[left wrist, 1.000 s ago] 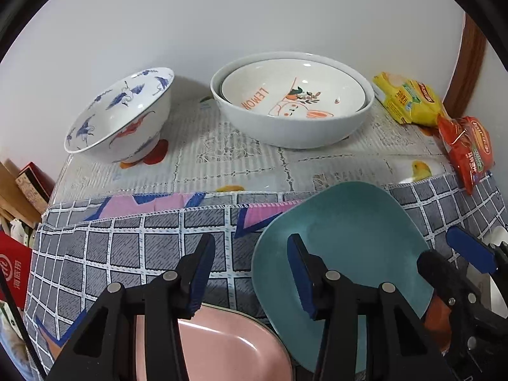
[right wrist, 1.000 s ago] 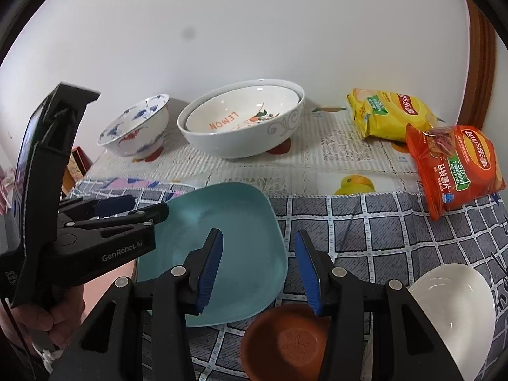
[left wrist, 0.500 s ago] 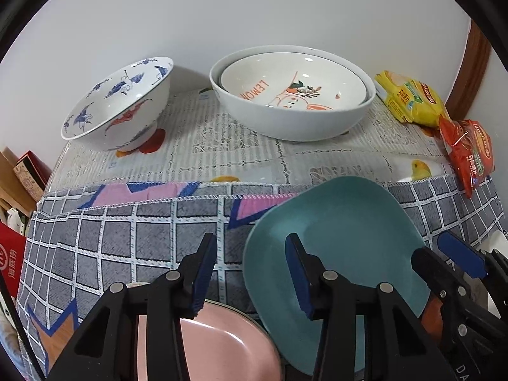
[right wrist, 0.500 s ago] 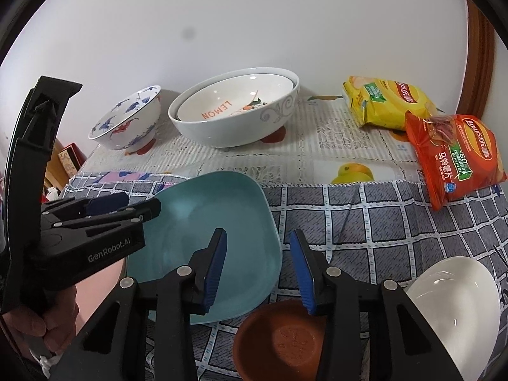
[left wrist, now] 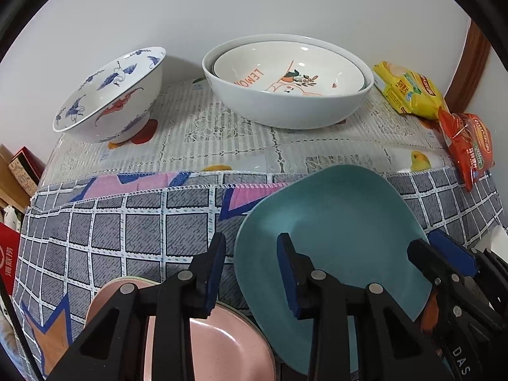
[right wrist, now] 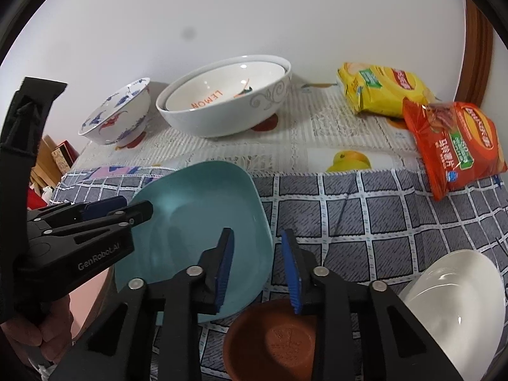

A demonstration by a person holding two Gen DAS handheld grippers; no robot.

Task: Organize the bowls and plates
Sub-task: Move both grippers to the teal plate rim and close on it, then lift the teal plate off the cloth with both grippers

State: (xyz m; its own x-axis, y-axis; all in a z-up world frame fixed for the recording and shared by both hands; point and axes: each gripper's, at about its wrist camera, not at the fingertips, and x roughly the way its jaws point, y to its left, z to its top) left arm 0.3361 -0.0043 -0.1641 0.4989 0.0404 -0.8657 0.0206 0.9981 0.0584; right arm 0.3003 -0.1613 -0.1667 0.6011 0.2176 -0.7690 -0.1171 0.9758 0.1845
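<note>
Both sets of jaws have just been closing and now stand partly apart, each straddling an edge of the teal plate point(left wrist: 333, 222) without the pads visibly pressing on it. Your left gripper point(left wrist: 250, 273) takes the plate's left rim, your right gripper point(right wrist: 257, 266) its right rim, so seat both rims deep between the pads before you squeeze, and lift level so the plate does not tip. The plate lies on the checked cloth point(left wrist: 127, 241) over the surface, overlapping the pink plate point(left wrist: 216, 346) at its left, probably its stacking place. Mind the brown bowl point(right wrist: 279, 343) and white bowl point(right wrist: 457, 289) close at its right; the nested large bowls point(left wrist: 285, 82) and patterned bowl point(left wrist: 111, 95) stand well clear by the wall.
</note>
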